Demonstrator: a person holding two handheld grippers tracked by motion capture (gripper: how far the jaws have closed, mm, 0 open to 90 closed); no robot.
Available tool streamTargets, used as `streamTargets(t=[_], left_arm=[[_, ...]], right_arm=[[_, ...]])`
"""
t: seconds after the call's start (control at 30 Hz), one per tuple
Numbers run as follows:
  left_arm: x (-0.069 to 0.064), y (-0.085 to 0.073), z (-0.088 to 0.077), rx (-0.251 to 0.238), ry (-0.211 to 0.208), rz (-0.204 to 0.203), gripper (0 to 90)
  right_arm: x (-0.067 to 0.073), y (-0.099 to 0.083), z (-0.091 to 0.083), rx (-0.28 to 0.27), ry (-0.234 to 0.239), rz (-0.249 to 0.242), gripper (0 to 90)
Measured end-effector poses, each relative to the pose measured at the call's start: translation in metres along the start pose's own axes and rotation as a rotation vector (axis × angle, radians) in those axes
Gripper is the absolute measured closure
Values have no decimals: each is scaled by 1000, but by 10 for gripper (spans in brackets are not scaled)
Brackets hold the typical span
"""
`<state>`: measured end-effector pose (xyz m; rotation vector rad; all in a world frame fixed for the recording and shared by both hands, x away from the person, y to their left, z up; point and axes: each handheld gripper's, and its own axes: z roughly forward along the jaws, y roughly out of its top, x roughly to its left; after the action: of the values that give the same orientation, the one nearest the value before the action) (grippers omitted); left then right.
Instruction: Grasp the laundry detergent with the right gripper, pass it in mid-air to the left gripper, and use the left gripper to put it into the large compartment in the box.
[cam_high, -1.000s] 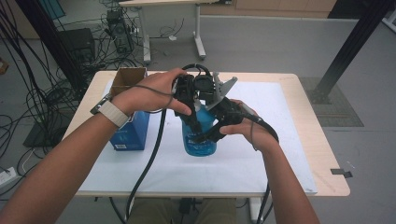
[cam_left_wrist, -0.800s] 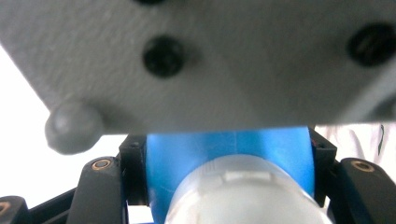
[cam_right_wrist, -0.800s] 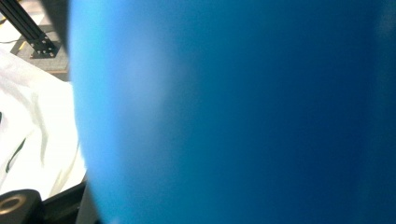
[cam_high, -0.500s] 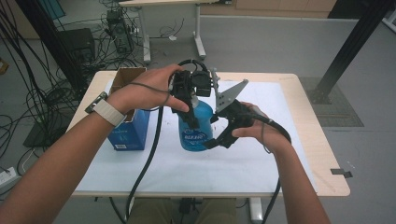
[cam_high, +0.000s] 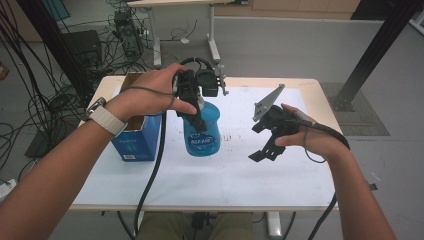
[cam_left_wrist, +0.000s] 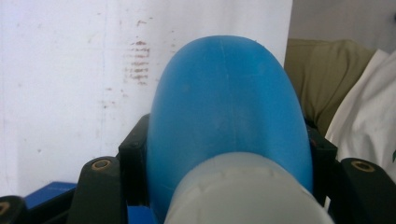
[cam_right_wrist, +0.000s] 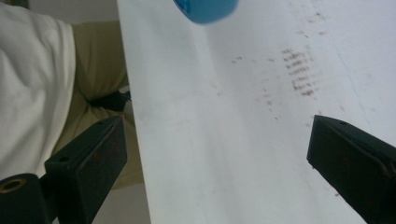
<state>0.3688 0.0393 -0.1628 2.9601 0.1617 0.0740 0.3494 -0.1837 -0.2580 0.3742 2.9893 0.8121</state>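
Observation:
A blue plastic bottle (cam_high: 202, 132) with a white collar (cam_left_wrist: 243, 191) is upright over the white mat. My left gripper (cam_high: 192, 107) comes down from above and is shut on its upper part; in the left gripper view the jaws (cam_left_wrist: 229, 158) press both sides of the blue body (cam_left_wrist: 229, 102). I cannot tell whether the base touches the mat. My right gripper (cam_high: 257, 141) hangs to the right of the bottle, well apart from it. Its jaws have just been opening and stand wide (cam_right_wrist: 217, 158) with nothing between them. The bottle's bottom edge (cam_right_wrist: 205, 9) shows at the top of that view.
A blue box (cam_high: 137, 137) with an open cardboard top stands left of the bottle, close to my left forearm. The white mat (cam_high: 240, 175) covers most of the wooden table (cam_high: 320, 87), with faint reddish marks (cam_right_wrist: 296, 74). Cables trail off the near edge.
My right gripper let go of the bottle's side, opened wide and drew away to the right. My left gripper kept hold of the bottle and stayed about where it was.

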Motion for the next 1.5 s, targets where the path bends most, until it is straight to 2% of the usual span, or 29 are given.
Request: streamTargets(t=[0.17,0.33,0.4,0.5,0.77,0.9,1.0,1.3,1.5], left_arm=[[6,-1,-5,1,20,-82,377],[11,-4,-10,-6,41,-171,377],[13,-5,-12,-12,49,-205,377],[16,-7,-15,-14,65,-242,377],[19,-9,-22,5,92,-311,377],[19,-11,-26,13,109,-358,376],[19,-13,-31,1,127,-399,377],[21,-14,-44,10,149,-484,376],[20,-15,-52,19,162,-522,377]], right_arm=[[-3,-4,-11,61,-51,-4,47],[-6,-7,-15,112,-71,-9,51],[-7,-8,-15,121,-65,-7,60],[-8,-8,-15,140,-75,-12,49],[-9,-9,-13,172,-76,-34,57],[-9,-10,-13,171,-77,-36,58],[-8,-11,-14,174,-79,-37,60],[-7,-12,-16,171,-77,-52,64],[-6,-13,-18,177,-77,-62,67]])
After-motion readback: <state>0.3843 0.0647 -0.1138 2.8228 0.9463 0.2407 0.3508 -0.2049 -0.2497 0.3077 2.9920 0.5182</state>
